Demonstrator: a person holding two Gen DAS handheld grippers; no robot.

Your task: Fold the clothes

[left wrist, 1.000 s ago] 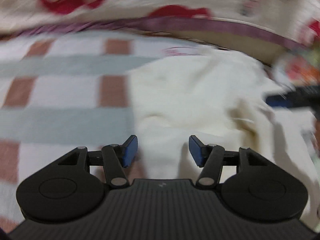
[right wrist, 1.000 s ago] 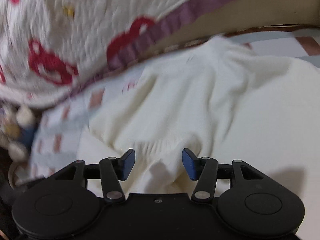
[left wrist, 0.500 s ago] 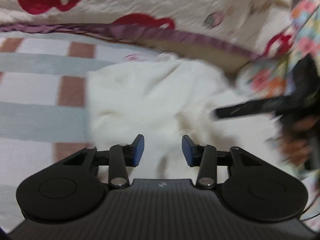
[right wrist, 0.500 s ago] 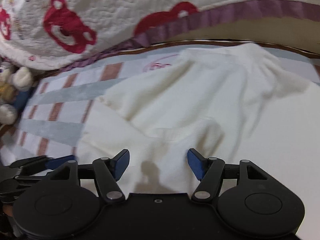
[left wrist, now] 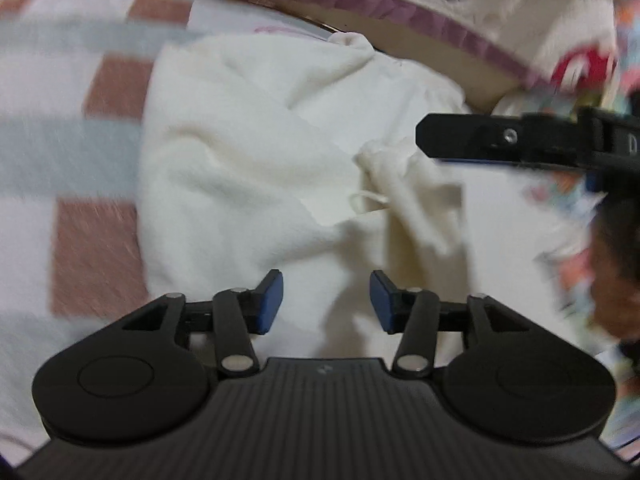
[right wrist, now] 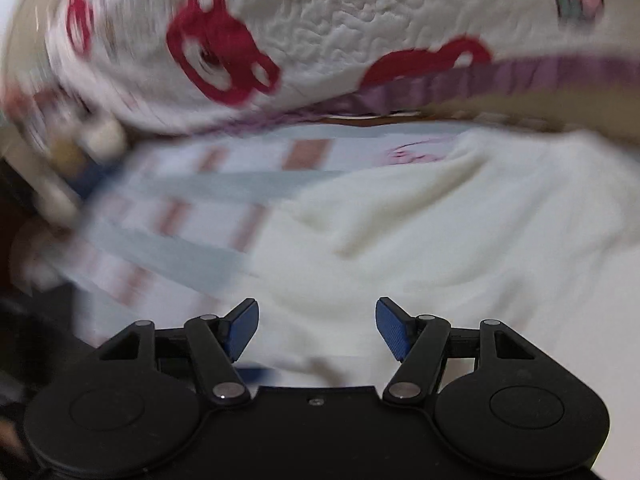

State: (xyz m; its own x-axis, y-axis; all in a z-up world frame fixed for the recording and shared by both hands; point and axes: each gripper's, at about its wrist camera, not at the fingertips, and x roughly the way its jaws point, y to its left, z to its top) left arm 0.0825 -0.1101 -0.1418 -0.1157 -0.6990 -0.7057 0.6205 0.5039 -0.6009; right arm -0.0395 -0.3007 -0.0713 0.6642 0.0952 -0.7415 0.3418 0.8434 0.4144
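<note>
A cream knitted garment (left wrist: 260, 160) lies rumpled on the checked bed sheet (left wrist: 96, 220), with a bunched fold and a small loop near its middle. My left gripper (left wrist: 326, 300) hovers low over its near part. Its jaws are opening and nothing is pinched between the blue pads. From the right, a black finger of the other gripper (left wrist: 460, 140) reaches over the garment. In the right wrist view my right gripper (right wrist: 316, 322) stands open above the garment's (right wrist: 440, 232) left part, gripping nothing.
A white quilt with red bear prints and a purple border (right wrist: 320, 40) is heaped along the far side of the bed. A blurred plush toy (right wrist: 80, 148) sits at the far left. A hand (left wrist: 616, 272) and colourful fabric (left wrist: 568, 208) fill the right edge.
My left gripper has sunk closer to the garment; its jaws narrowed, then widened again. The right gripper swung sideways over the garment with its jaws spreading wider, and its finger now reaches further into the left view.
</note>
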